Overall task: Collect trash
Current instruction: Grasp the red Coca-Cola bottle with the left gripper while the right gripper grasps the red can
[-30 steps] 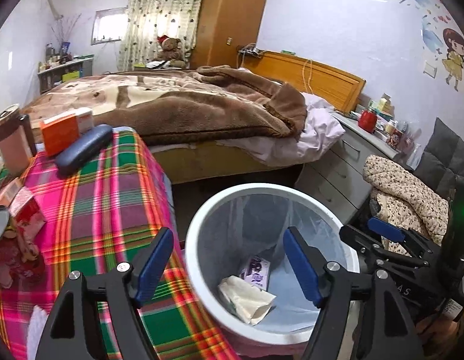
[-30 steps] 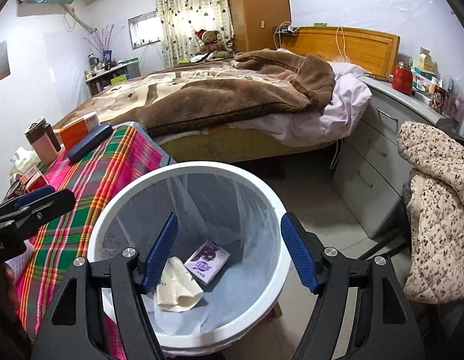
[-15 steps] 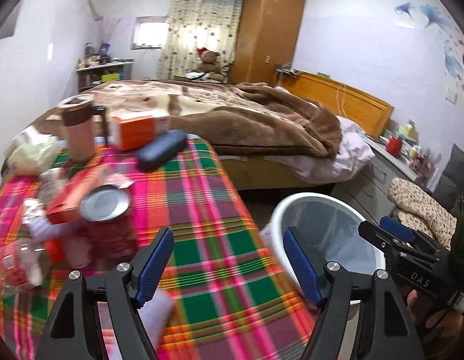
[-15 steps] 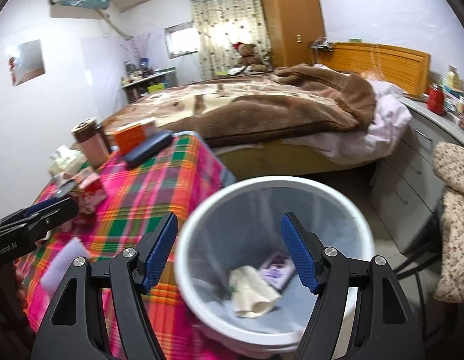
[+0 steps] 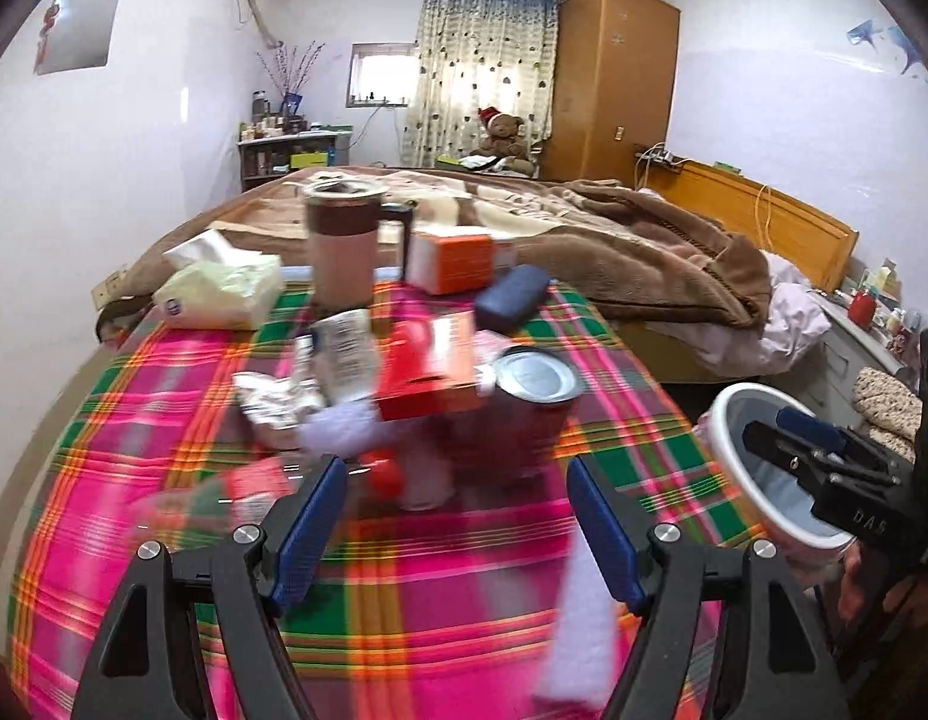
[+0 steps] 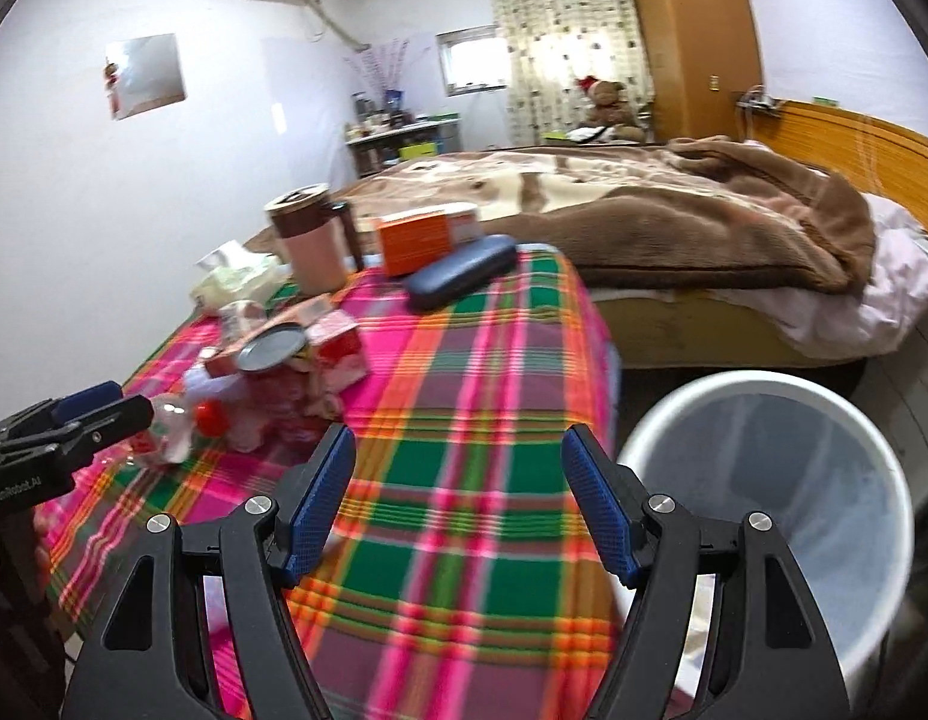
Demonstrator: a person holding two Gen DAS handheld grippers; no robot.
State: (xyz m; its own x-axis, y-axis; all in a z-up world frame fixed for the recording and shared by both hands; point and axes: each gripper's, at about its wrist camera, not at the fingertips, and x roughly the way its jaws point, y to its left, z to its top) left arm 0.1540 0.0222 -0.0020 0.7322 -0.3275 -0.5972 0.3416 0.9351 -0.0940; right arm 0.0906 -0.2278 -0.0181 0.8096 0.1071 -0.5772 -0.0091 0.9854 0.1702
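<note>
Trash (image 5: 320, 384) – wrappers, cartons, 1 can – clutters the plaid-covered table (image 5: 464, 600) beside a bed (image 5: 613, 240); white bin (image 6: 763, 480) stands at the table's corner. Left gripper (image 5: 458, 522) and right gripper (image 6: 458, 504) both gape, empty.

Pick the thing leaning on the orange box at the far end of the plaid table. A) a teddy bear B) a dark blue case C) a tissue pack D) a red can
B: the dark blue case rests with one end against the orange box; the same shows in the left wrist view.
</note>
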